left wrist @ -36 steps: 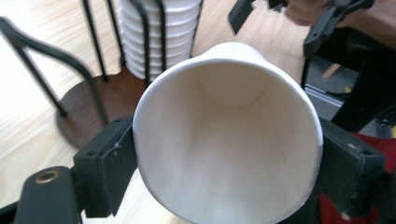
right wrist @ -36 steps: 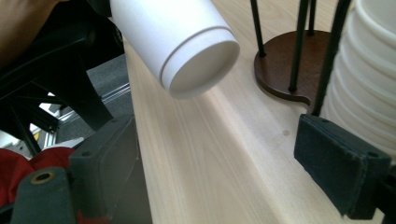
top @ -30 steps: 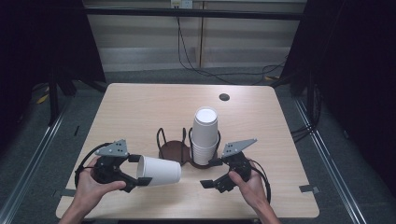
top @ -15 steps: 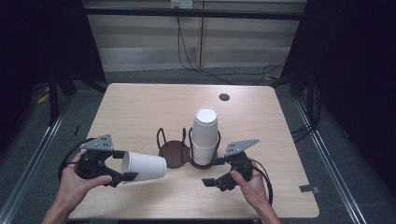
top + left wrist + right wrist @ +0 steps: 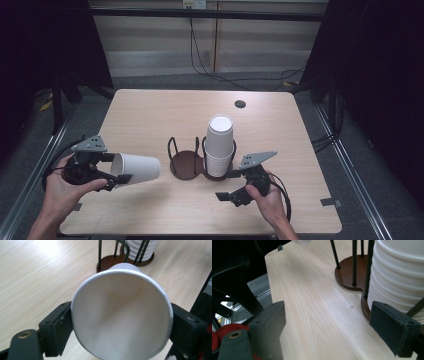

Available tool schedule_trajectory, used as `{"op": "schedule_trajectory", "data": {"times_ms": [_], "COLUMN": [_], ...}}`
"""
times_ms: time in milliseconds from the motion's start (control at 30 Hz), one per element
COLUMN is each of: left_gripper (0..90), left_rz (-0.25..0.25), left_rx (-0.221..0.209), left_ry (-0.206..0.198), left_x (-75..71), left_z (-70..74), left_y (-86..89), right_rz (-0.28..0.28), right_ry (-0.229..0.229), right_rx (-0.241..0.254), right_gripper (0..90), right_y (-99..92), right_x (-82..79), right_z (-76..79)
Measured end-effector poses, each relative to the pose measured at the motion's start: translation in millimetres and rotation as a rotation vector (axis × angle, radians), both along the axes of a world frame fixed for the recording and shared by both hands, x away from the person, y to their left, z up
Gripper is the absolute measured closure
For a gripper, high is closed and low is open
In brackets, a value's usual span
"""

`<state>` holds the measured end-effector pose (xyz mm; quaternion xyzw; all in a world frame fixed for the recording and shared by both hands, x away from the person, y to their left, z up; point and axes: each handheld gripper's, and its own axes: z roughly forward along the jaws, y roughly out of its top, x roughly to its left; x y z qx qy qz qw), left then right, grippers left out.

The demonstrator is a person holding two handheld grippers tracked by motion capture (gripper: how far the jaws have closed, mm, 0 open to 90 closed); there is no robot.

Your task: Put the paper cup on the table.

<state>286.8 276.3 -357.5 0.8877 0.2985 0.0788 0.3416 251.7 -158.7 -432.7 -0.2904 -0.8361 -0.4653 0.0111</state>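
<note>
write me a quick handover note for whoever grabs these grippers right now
Left gripper: jaws shut on a single white paper cup, held on its side near its rim, closed end toward the rack, above the table's left front.
Right gripper: jaws open, nothing between them, beside the stack of white paper cups.
Dark wire two-ring cup rack with brown base: stack sits in the right ring, left ring is empty.
Done: one cup is in hand, apart from the stack.
Left: probably set it in the empty ring; the light wooden table is otherwise free.
</note>
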Motion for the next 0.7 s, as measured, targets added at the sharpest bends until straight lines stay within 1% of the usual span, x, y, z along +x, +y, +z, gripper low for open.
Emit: {"op": "schedule_trajectory", "data": {"times_ms": [100,133,167,200,233,267,300,333,367,400,467,500,533,567,633,667,700], "left_gripper": [15.5,15.4,15.4,15.4,15.4,15.4,15.3,15.3,15.3,15.3,15.2,15.1,15.1,15.1,15.1,15.1,15.0], "left_rz": [0.013,0.014,0.019,0.015,0.027,0.034,0.034,0.037,0.037,0.035,0.05,0.058,0.056,0.058,0.067,0.057,0.054], "left_rx": [0.016,0.026,0.023,0.034,0.045,0.06,0.078,0.081,0.08,0.086,0.096,0.095,0.085,0.091,0.115,0.136,0.148], "left_ry": [0.009,0.007,0.01,0.018,0.02,0.032,0.036,0.041,0.054,0.056,0.07,0.08,0.094,0.097,0.097,0.102,0.099], "left_x": [7.3,9.8,11.0,13.3,14.9,17.8,20.4,22.2,25.6,28.6,34.3,36.6,40.4,42.4,47.2,50.4,52.2], "left_z": [4.3,5.8,5.8,6.3,5.5,4.6,4.0,3.5,2.8,2.4,0.6,0.0,-1.2,-1.1,-0.3,0.3,0.5], "left_y": [4.1,5.5,6.0,7.1,7.4,8.0,8.5,8.8,9.2,9.2,6.9,6.2,4.9,4.3,1.9,0.1,-1.2], "right_rz": [-0.009,-0.01,-0.009,-0.009,-0.008,-0.006,-0.005,-0.006,-0.007,-0.004,-0.001,0.0,0.0,0.0,0.003,0.002,-0.001], "right_ry": [0.002,0.003,0.002,0.003,0.004,0.003,0.007,0.008,0.007,0.003,0.005,0.005,0.006,0.007,0.008,0.008,0.01], "right_rx": [-0.002,-0.006,-0.007,-0.009,-0.01,-0.012,-0.01,-0.01,-0.011,-0.015,-0.014,-0.014,-0.015,-0.016,-0.011,-0.013,-0.015], "right_gripper": [13.7,13.7,13.7,13.7,13.7,13.7,13.7,13.7,13.7,13.7,13.7,13.7,13.7,13.7,13.7,13.7,13.7], "right_y": [-0.7,-1.1,-1.2,-1.3,-1.1,-0.8,-0.3,0.2,0.8,1.7,2.5,2.8,3.0,3.3,3.2,3.2,3.3], "right_x": [0.4,0.8,1.2,1.4,1.4,1.4,1.2,1.2,1.1,1.0,0.9,1.0,1.1,1.1,1.0,1.0,1.0], "right_z": [-0.3,-0.7,-1.3,-1.5,-1.7,-1.8,-1.9,-2.1,-2.1,-2.1,-1.8,-1.7,-1.8,-2.0,-2.2,-2.3,-2.4]}}
